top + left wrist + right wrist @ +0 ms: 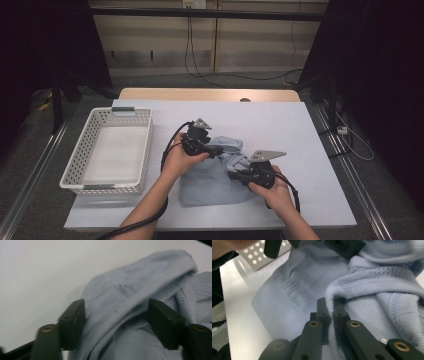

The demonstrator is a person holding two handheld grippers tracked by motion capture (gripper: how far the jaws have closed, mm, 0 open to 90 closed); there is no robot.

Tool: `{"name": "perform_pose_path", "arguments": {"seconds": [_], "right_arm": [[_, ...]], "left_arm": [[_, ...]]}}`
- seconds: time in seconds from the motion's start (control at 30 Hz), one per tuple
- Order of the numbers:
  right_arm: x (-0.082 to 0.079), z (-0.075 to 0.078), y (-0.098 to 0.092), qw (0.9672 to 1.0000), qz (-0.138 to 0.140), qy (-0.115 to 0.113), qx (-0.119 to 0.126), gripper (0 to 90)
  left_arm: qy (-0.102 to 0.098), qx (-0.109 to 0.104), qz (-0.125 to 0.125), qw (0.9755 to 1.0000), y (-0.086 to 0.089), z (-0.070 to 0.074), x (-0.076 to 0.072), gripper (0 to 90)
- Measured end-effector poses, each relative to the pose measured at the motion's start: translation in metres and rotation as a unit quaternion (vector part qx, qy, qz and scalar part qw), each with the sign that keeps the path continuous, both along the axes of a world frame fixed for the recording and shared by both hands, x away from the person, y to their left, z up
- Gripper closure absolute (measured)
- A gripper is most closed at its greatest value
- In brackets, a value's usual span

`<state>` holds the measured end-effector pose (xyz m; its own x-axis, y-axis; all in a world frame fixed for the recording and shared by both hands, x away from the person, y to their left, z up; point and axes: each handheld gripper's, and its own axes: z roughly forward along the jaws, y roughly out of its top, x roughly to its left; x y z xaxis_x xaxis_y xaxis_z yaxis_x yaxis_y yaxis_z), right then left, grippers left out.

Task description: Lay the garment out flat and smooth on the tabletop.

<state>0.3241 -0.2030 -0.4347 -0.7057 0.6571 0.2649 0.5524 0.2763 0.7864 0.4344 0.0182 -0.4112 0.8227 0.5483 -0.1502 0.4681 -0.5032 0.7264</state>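
Observation:
A light blue knitted garment [210,182] lies crumpled on the white table cover [290,125]. My left gripper [216,150] is at the garment's upper left part. In the left gripper view a raised fold of the garment [140,277] stands between its jaws, and the left gripper [117,320] is open around the fold, with a dark gap beside the right pad. My right gripper [233,175] is at the garment's right side. The right gripper [332,306] is shut on a ribbed edge of the garment [294,285]. The left gripper's fingers [344,247] show beyond it.
A white perforated basket [146,150] stands to the left of the garment, and its wall [257,255] is near the left gripper. The white cover extends to the right of the garment and behind it. Dark stands and cables flank the table.

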Motion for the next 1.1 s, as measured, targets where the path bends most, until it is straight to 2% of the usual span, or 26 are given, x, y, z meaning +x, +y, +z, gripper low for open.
{"name": "perform_pose_path", "arguments": {"seconds": [0.07, 0.13, 0.17, 0.23, 0.33, 0.43, 0.53, 0.6, 0.63, 0.77, 0.9, 1.1], "right_arm": [[-0.002, -0.001, 0.001, 1.0, 0.0, -0.001, -0.007, 87.6], [-0.003, -0.002, 0.001, 1.0, 0.001, -0.001, -0.008, 87.6], [-0.003, -0.002, 0.0, 1.0, 0.001, 0.001, -0.008, 87.6], [-0.005, -0.002, -0.002, 0.9999, 0.003, 0.002, -0.011, 87.6], [-0.009, -0.001, -0.008, 0.9998, 0.006, 0.0, -0.02, 87.6], [-0.013, -0.004, -0.011, 0.9994, 0.007, 0.004, -0.033, 87.6], [-0.014, -0.009, -0.012, 0.9993, 0.006, 0.007, -0.036, 87.7], [-0.013, -0.008, -0.011, 0.9993, 0.005, 0.003, -0.037, 87.3], [-0.013, -0.007, -0.01, 0.9994, 0.004, 0.002, -0.036, 86.3], [-0.011, 0.003, -0.009, 0.9996, 0.002, 0.0, -0.029, 77.8], [-0.01, 0.013, -0.011, 0.9996, -0.005, -0.006, -0.027, 69.1], [-0.004, 0.032, -0.021, 0.9992, -0.031, -0.017, -0.016, 55.9]], "left_arm": [[0.005, 0.005, 0.001, 1.0, 0.001, 0.0, -0.001, 51.8], [0.017, 0.003, 0.02, 0.9996, 0.005, 0.002, 0.0, 67.3], [0.032, -0.011, 0.034, 0.9988, 0.009, 0.003, 0.001, 75.7], [0.049, -0.035, 0.05, 0.997, 0.019, 0.007, 0.003, 81.2], [0.055, -0.047, 0.064, 0.9953, 0.032, 0.01, 0.003, 83.1], [0.066, -0.069, 0.078, 0.9924, 0.045, 0.01, 0.001, 83.4], [0.08, -0.078, 0.071, 0.9911, 0.049, 0.006, -0.002, 83.5], [0.095, -0.088, 0.065, 0.9894, 0.05, 0.002, -0.004, 83.6], [0.098, -0.086, 0.063, 0.9894, 0.05, 0.001, -0.005, 83.7], [0.11, -0.097, 0.062, 0.9872, 0.051, 0.001, -0.006, 83.8], [0.114, -0.094, 0.061, 0.9871, 0.05, -0.003, -0.006, 83.9], [0.121, -0.09, 0.056, 0.9869, 0.049, -0.004, -0.007, 84.0]]}}
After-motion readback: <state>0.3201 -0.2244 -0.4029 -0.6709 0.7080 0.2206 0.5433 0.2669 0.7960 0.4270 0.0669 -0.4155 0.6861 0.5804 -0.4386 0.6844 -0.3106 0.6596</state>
